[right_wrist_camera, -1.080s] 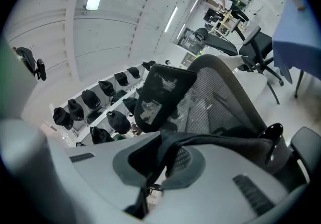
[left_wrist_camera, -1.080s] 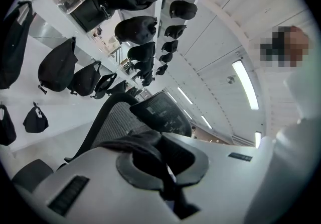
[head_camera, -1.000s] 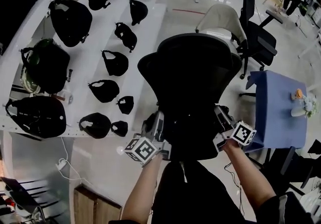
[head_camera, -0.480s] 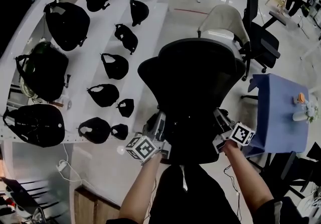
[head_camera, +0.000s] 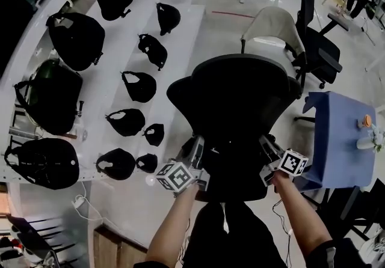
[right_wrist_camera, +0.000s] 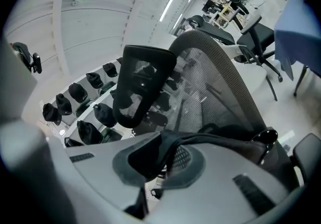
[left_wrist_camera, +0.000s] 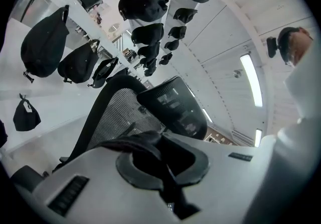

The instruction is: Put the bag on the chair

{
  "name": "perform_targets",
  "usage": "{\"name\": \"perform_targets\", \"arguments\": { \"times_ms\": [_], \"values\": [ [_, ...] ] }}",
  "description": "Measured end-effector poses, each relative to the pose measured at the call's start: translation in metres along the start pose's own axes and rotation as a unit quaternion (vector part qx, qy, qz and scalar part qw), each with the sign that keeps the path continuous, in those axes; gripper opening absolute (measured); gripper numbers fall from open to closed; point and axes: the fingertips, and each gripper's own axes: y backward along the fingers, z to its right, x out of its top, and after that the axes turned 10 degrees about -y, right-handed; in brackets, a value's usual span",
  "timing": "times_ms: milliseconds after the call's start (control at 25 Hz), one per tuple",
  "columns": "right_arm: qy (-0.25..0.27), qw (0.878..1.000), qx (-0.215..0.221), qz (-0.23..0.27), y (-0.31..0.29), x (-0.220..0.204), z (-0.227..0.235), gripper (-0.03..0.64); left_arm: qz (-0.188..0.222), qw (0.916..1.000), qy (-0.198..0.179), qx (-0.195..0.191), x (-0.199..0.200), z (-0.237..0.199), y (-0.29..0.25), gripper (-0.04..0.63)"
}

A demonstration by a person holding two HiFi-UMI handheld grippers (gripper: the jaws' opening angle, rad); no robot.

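A black bag hangs between my two grippers, just in front of the black mesh office chair. My left gripper is shut on the bag's left edge; in the left gripper view its pads pinch a fold of black fabric. My right gripper is shut on the right edge, with fabric caught between its pads. The chair's mesh back and headrest rise right behind the bag. The seat is hidden under the bag.
White shelves at left carry several black bags. A blue-covered table stands at right with small items on it. Another black office chair and a white chair stand behind. A person's arms reach up from below.
Both grippers and the bag have sunk a little against the chair. Both stay shut on the fabric.
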Motion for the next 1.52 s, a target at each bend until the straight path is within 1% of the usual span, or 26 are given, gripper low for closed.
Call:
{"name": "perform_targets", "arguments": {
  "times_ms": [80,200,280,360,400,480,600,680,760,840,920,1000,1160,1240,1400,1520],
  "values": [
    [-0.01,1.0,-0.023,-0.003,-0.003,-0.003,0.018,0.008,-0.008,0.9999,0.005,0.006,-0.008,-0.009,-0.005,0.015],
    [-0.001,0.999,-0.047,-0.017,-0.013,-0.002,0.04,0.008,-0.02,0.9996,0.01,0.019,-0.023,-0.032,-0.015,0.015],
    [-0.012,0.997,-0.065,-0.027,-0.021,-0.004,0.059,0.008,-0.032,0.9988,0.022,0.03,-0.035,-0.051,-0.02,0.014],
    [-0.025,0.996,-0.087,-0.029,-0.025,-0.009,0.077,0.008,-0.041,0.9984,0.022,0.033,-0.045,-0.062,-0.024,0.015],
    [-0.031,0.995,-0.094,-0.024,-0.026,-0.009,0.085,0.008,-0.045,0.9985,0.015,0.029,-0.049,-0.064,-0.027,0.014],
    [-0.032,0.995,-0.095,-0.014,-0.029,-0.005,0.095,0.008,-0.054,0.9984,-0.007,0.017,-0.053,-0.065,-0.036,0.015],
    [-0.004,0.995,-0.092,-0.031,-0.039,0.004,0.104,0.009,-0.072,0.9964,-0.045,-0.004,-0.057,-0.069,-0.052,0.014],
    [0.003,0.995,-0.093,-0.042,-0.046,0.009,0.11,0.009,-0.092,0.993,-0.073,-0.014,-0.061,-0.075,-0.062,0.014],
    [0.006,0.995,-0.093,-0.046,-0.053,0.012,0.116,0.009,-0.11,0.99,-0.087,-0.015,-0.067,-0.083,-0.07,0.015],
    [0.017,0.994,-0.096,-0.056,-0.06,0.01,0.122,0.008,-0.119,0.9901,-0.075,-0.005,-0.073,-0.096,-0.077,0.014],
    [0.032,0.991,-0.107,-0.069,-0.065,0.005,0.132,0.009,-0.126,0.9909,-0.044,0.01,-0.084,-0.111,-0.082,0.014],
    [0.034,0.989,-0.121,-0.076,-0.069,-0.003,0.145,0.009,-0.14,0.9896,-0.026,0.023,-0.098,-0.122,-0.085,0.014],
    [0.024,0.987,-0.136,-0.081,-0.072,-0.013,0.168,0.009,-0.175,0.9831,-0.027,0.048,-0.133,-0.137,-0.086,0.015],
    [0.028,0.985,-0.142,-0.091,-0.073,-0.02,0.179,0.009,-0.197,0.9788,-0.024,0.05,-0.153,-0.143,-0.085,0.015],
    [0.071,0.975,-0.152,-0.144,-0.078,-0.039,0.203,0.011,-0.244,0.9684,-0.021,0.046,-0.192,-0.155,-0.084,0.015],
    [0.094,0.969,-0.157,-0.167,-0.08,-0.046,0.213,0.014,-0.27,0.9614,-0.022,0.049,-0.219,-0.165,-0.083,0.015]
  ]
}}
